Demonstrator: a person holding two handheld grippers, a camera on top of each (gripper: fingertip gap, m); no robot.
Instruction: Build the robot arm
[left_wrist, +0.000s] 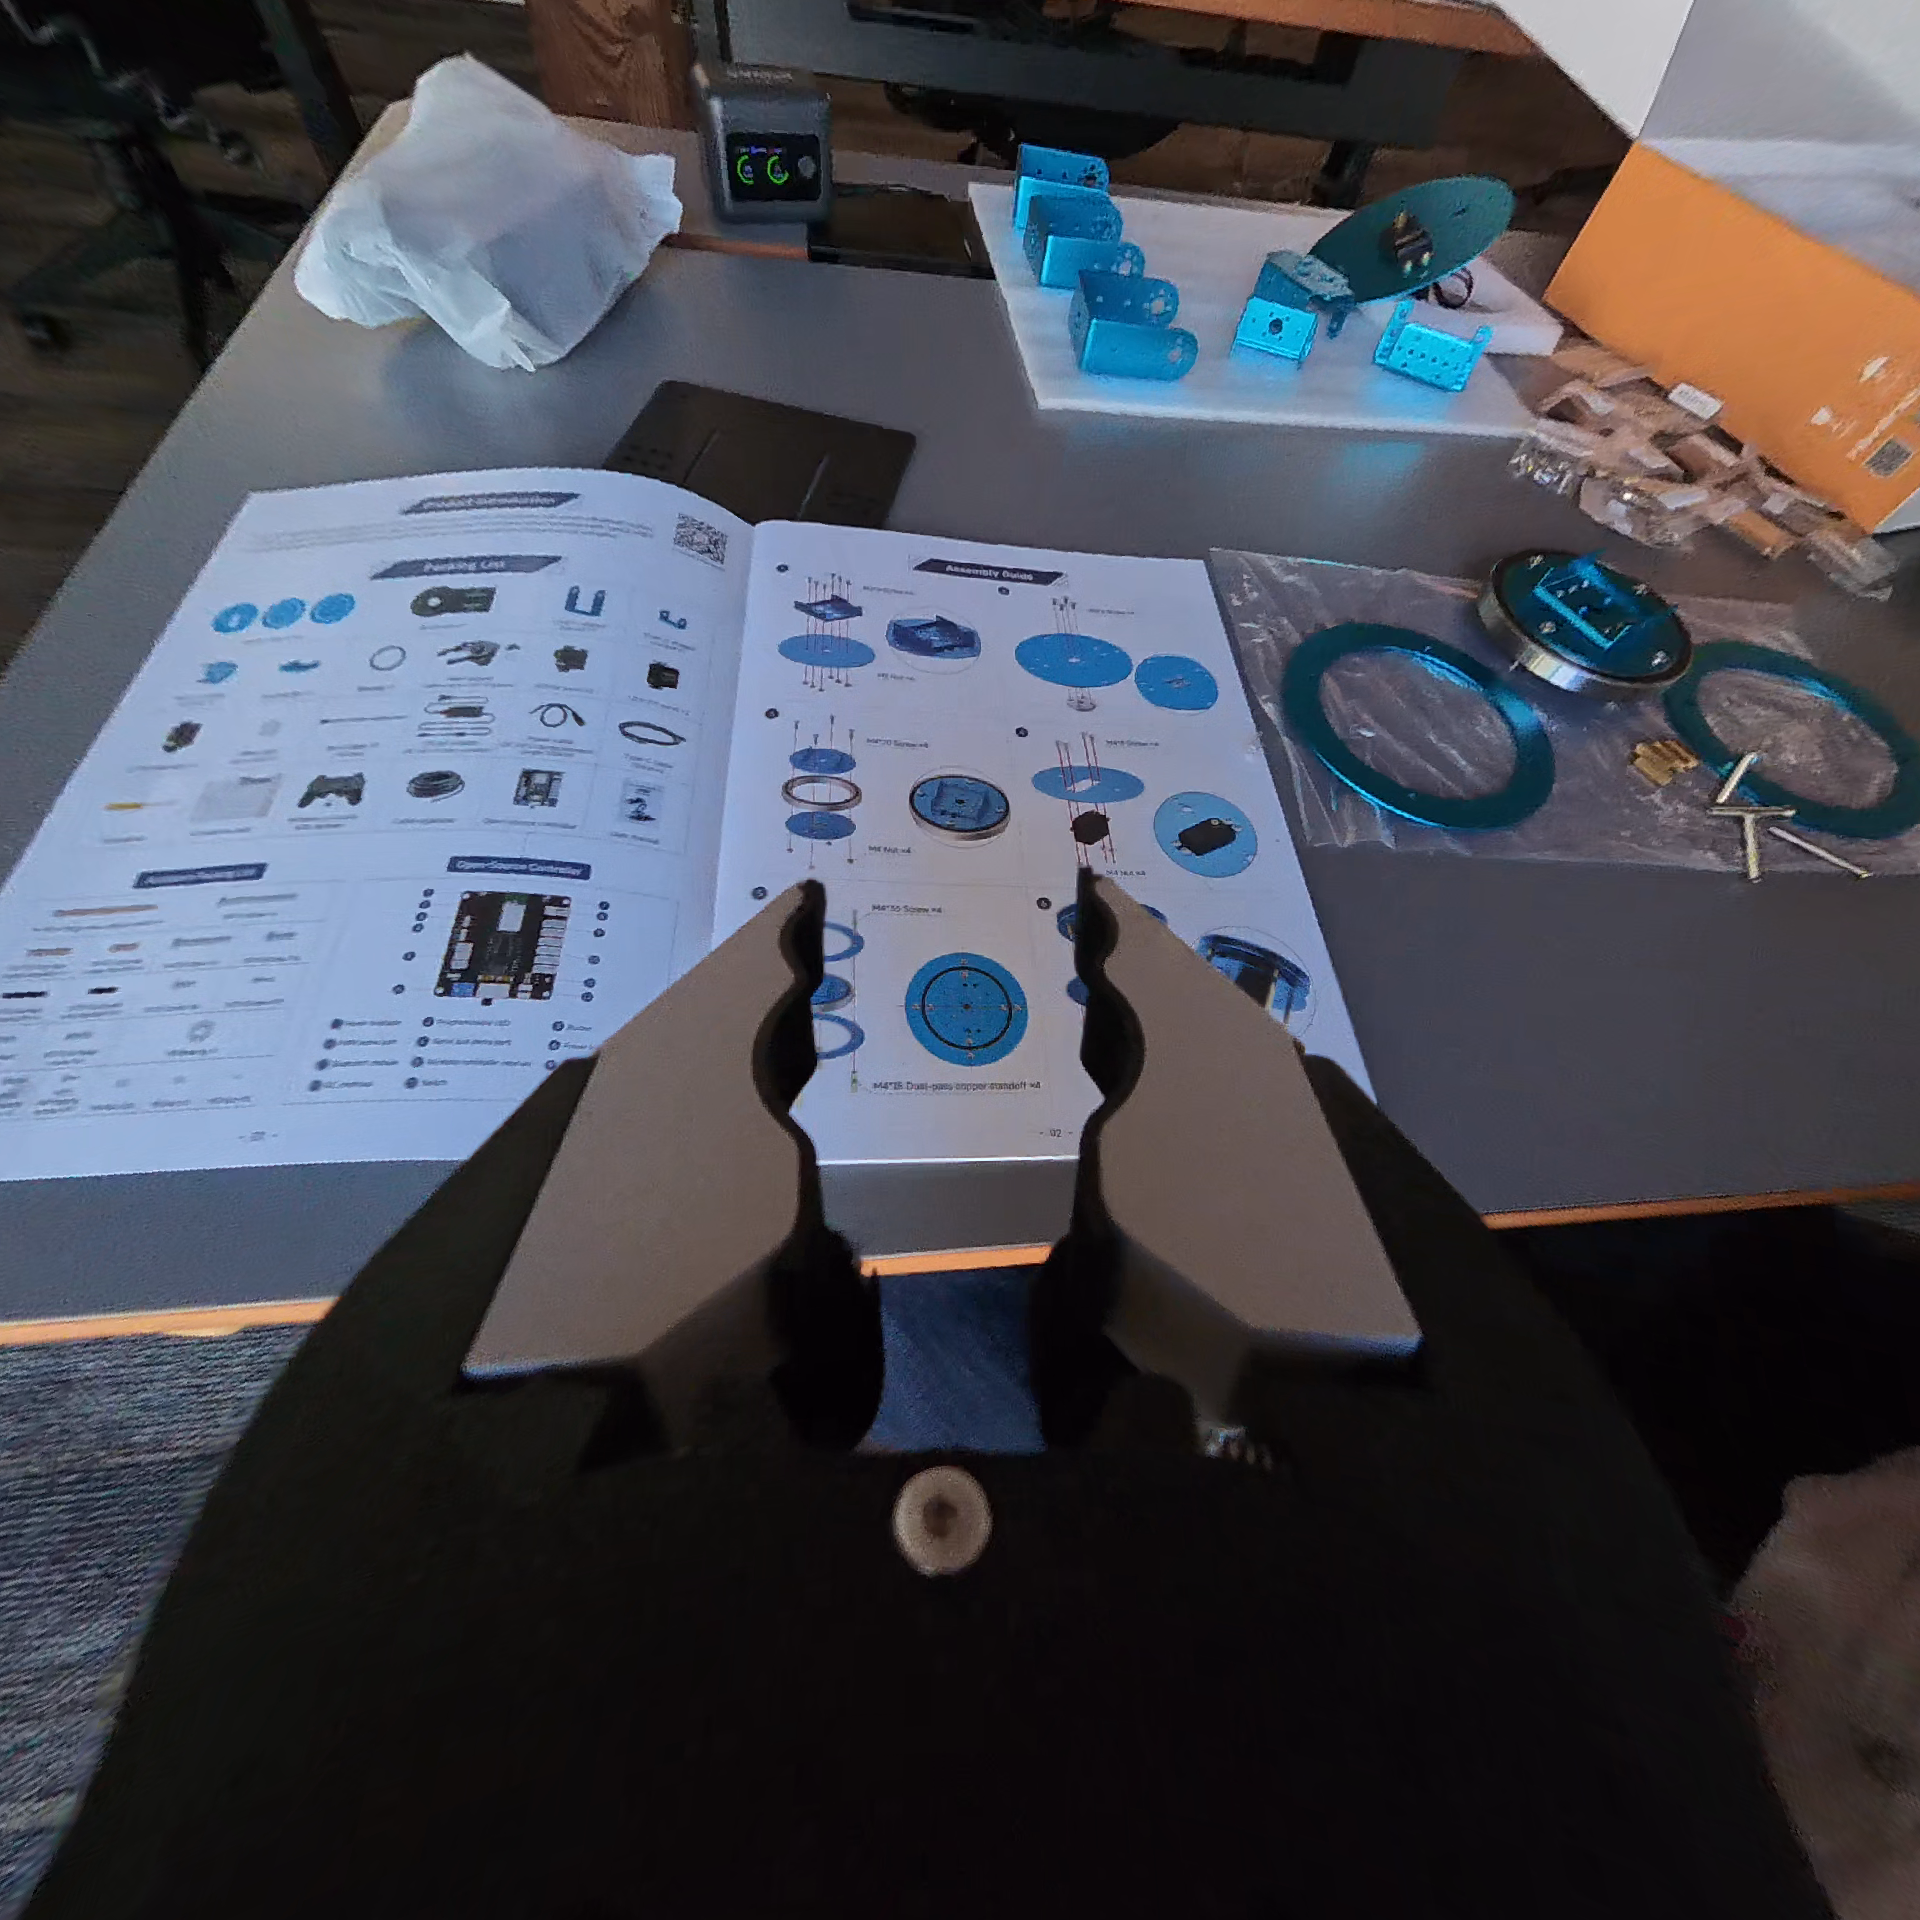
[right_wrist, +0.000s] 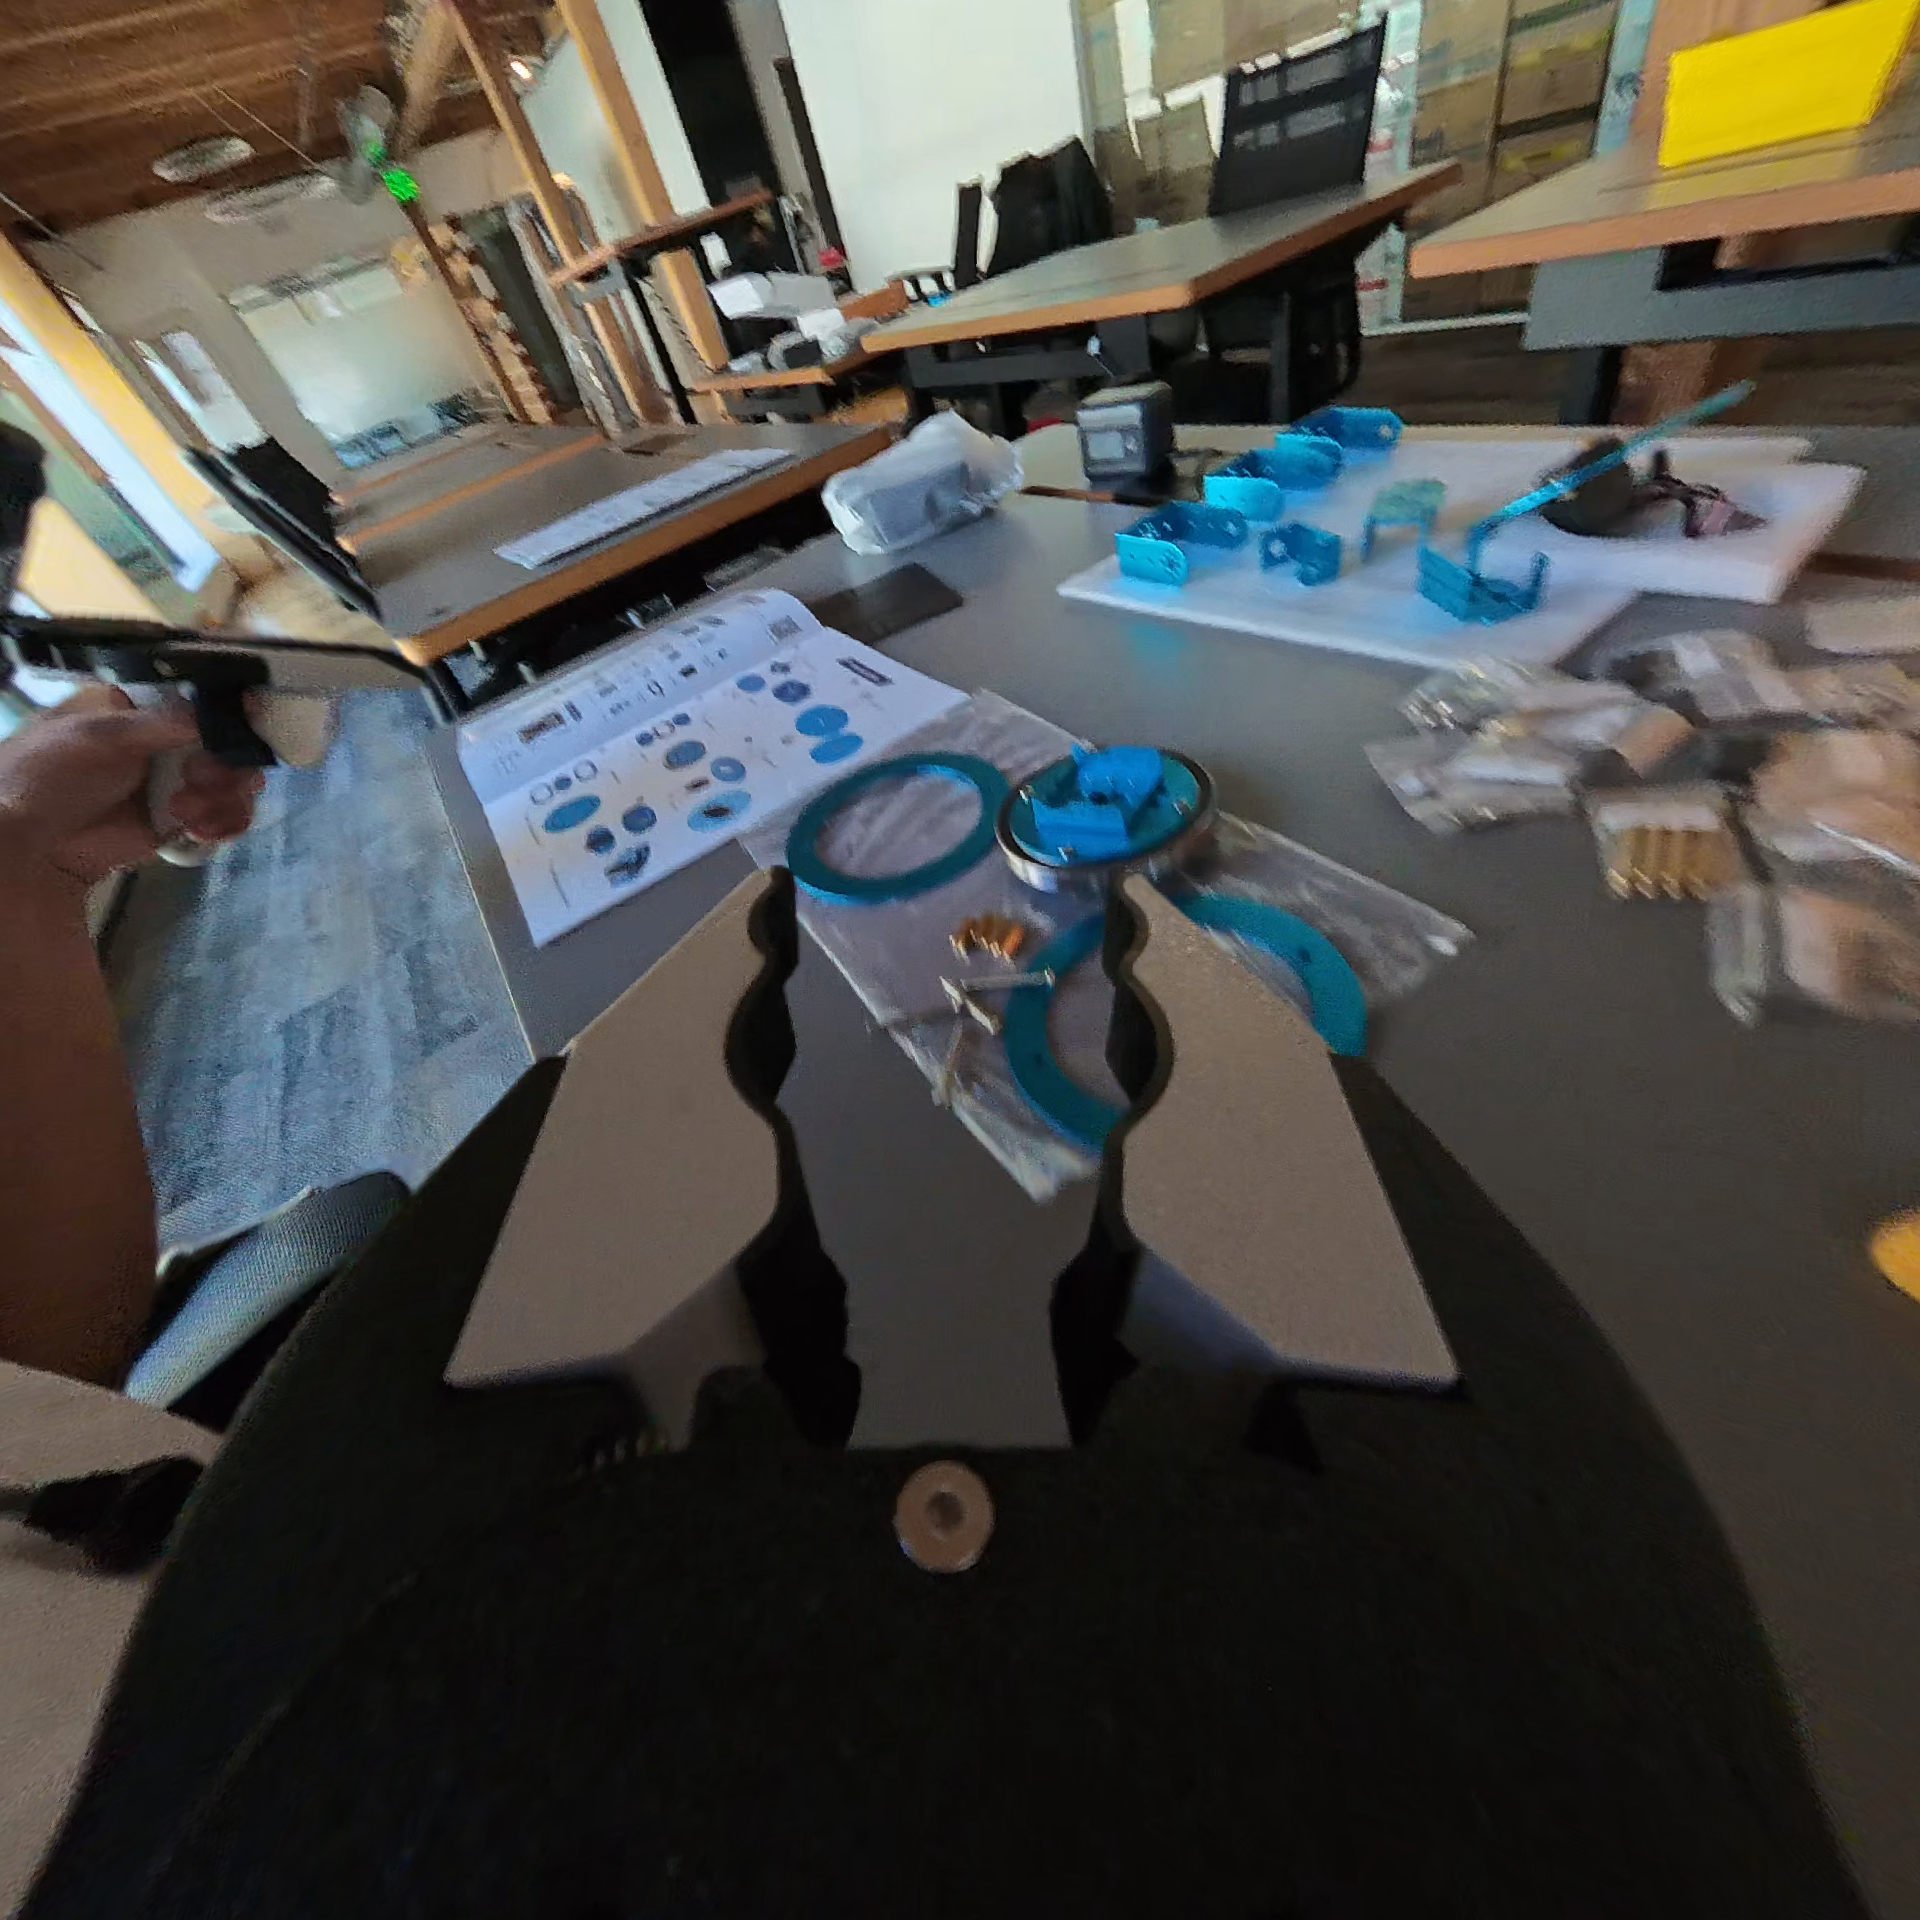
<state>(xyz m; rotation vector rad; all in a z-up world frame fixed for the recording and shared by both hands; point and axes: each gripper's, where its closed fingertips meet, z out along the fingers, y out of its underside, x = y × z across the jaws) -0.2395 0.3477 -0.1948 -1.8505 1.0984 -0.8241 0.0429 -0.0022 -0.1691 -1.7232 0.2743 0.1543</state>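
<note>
My left gripper (left_wrist: 948, 896) is open and empty, held above the open instruction booklet (left_wrist: 623, 810) near the table's front edge. My right gripper (right_wrist: 951, 891) is open and empty, above a clear plastic bag (right_wrist: 914, 977) that bears two blue rings (right_wrist: 894, 826), small brass standoffs (right_wrist: 992, 938) and loose screws (right_wrist: 982, 992). A round bearing assembly with a blue bracket (right_wrist: 1103, 816) lies just beyond its tips. These parts also show right of the booklet in the left wrist view: rings (left_wrist: 1418, 722), assembly (left_wrist: 1584, 629), screws (left_wrist: 1756, 821). The left gripper (right_wrist: 312, 670) shows far left in a hand.
A white foam sheet (left_wrist: 1195, 395) at the back holds several blue metal brackets (left_wrist: 1127, 317) and a blue disc (left_wrist: 1408, 237). Small bagged hardware packets (right_wrist: 1662, 769) pile at the right beside an orange box (left_wrist: 1745, 332). A crumpled white bag (left_wrist: 488, 218), a small display device (left_wrist: 769, 156) and a black pad (left_wrist: 764, 452) sit behind. Left tips to right tips: about 45 centimetres.
</note>
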